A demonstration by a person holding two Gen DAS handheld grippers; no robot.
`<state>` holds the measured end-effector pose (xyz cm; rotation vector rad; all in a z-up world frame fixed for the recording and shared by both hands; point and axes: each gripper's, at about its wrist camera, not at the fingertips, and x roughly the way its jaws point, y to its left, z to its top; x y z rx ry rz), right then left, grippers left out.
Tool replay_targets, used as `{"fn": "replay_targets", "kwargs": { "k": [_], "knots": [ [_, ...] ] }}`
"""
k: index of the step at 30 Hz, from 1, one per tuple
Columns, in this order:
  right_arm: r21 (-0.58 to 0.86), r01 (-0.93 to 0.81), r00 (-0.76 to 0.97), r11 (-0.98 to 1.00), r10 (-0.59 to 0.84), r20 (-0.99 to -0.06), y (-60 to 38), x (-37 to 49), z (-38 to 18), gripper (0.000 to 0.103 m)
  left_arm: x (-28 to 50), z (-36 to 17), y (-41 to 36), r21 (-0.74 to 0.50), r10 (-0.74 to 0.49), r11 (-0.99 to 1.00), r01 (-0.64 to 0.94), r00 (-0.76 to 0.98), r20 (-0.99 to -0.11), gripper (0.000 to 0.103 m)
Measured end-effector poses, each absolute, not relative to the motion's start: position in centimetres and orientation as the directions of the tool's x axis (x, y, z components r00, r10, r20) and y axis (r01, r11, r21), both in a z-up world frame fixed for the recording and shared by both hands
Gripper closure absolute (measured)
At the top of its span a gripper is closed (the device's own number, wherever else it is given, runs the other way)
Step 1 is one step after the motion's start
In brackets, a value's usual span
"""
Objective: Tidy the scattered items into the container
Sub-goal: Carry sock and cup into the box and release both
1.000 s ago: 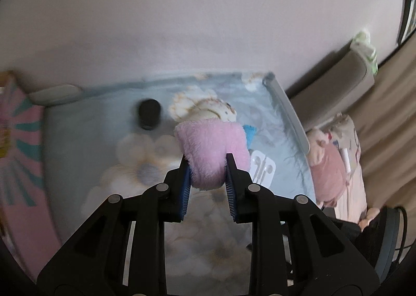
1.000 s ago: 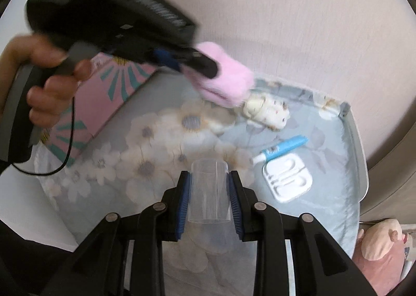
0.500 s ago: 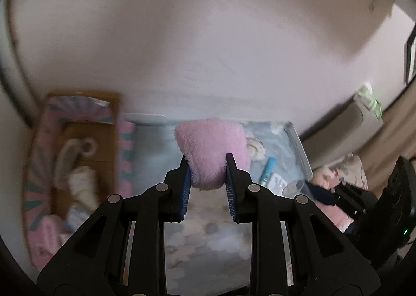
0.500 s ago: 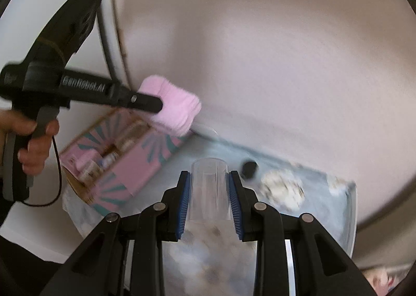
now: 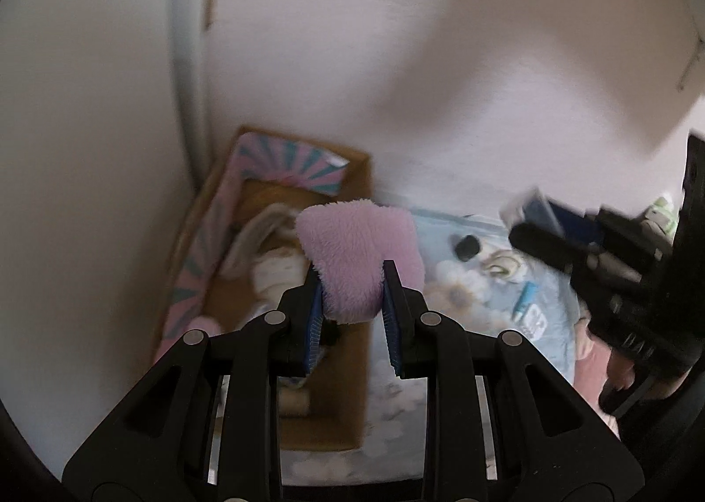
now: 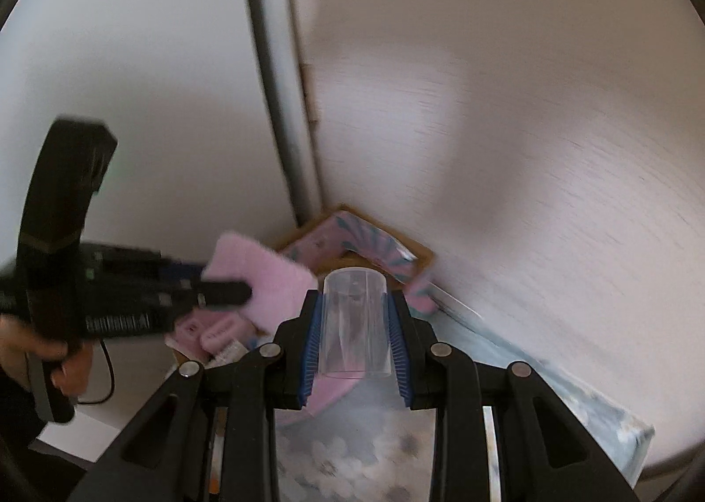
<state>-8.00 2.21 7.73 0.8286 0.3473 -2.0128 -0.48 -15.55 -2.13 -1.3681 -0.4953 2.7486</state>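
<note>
Pink fluffy item [image 5: 359, 255], clamped by the left gripper [image 5: 352, 281], had been carried over the cardboard box [image 5: 339, 369]; clear cup [image 6: 354, 321] was gripped by the right gripper [image 6: 354, 325].

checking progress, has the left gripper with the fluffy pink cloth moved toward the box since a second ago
Yes. The left gripper, shut on the fluffy pink cloth, has swung left from above the floral sheet to over the pink-and-teal cardboard box.

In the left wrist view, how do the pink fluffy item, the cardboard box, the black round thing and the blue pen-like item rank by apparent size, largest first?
1. cardboard box
2. pink fluffy item, though it is nearest the camera, held in the left gripper, so its true size is unsure
3. black round thing and blue pen-like item: too alike and blurred to rank.
</note>
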Motion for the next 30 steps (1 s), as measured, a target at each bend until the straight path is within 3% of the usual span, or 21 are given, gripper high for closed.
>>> {"fn": "replay_targets", "kwargs": {
  "k": [20,22,23,24,25,26,27,30],
  "knots": [
    [0.153,0.870,-0.194,-0.469,-0.611,-0.768,-6.8,-9.0,3.2,0.076,2.5,-8.1,-17.6,-0.236,0.107,-0.955,0.182,-0.531,-0.841,0.081],
    [0.190,0.860,-0.156,-0.473,-0.600,-0.785,-7.2,-9.5,2.6,0.068,2.2,-8.2,-17.7,-0.234,0.102,-0.953,0.192,-0.523,-0.846,0.080],
    [0.195,0.852,-0.160,-0.486,-0.597,-0.786,-7.3,-9.7,2.5,0.047,1.8,-8.6,-17.9,-0.236,0.107,-0.952,0.196,-0.508,-0.855,0.079],
    [0.198,0.841,-0.175,-0.504,-0.598,-0.782,-7.1,-9.9,2.5,0.035,1.6,-8.8,-18.0,-0.230,0.105,-0.951,0.207,-0.483,-0.869,0.076],
    [0.205,0.834,-0.181,-0.513,-0.604,-0.776,-6.9,-10.0,2.6,0.035,1.5,-9.0,-18.0,-0.210,0.085,-0.953,0.221,-0.468,-0.880,0.073],
    [0.227,0.820,-0.182,-0.525,-0.615,-0.767,-6.4,-10.3,2.8,0.035,1.5,-9.0,-18.0,-0.197,0.071,-0.954,0.226,-0.466,-0.882,0.052],
    [0.234,0.811,-0.187,-0.536,-0.616,-0.765,-6.1,-10.5,3.0,0.035,1.6,-9.0,-18.1,-0.194,0.069,-0.954,0.228,-0.464,-0.883,0.004],
    [0.225,0.790,-0.226,-0.571,-0.611,-0.759,-4.7,-10.7,3.3,0.035,1.7,-8.5,-18.1,-0.206,0.072,-0.951,0.230,-0.486,-0.871,0.000]
  ]
}}
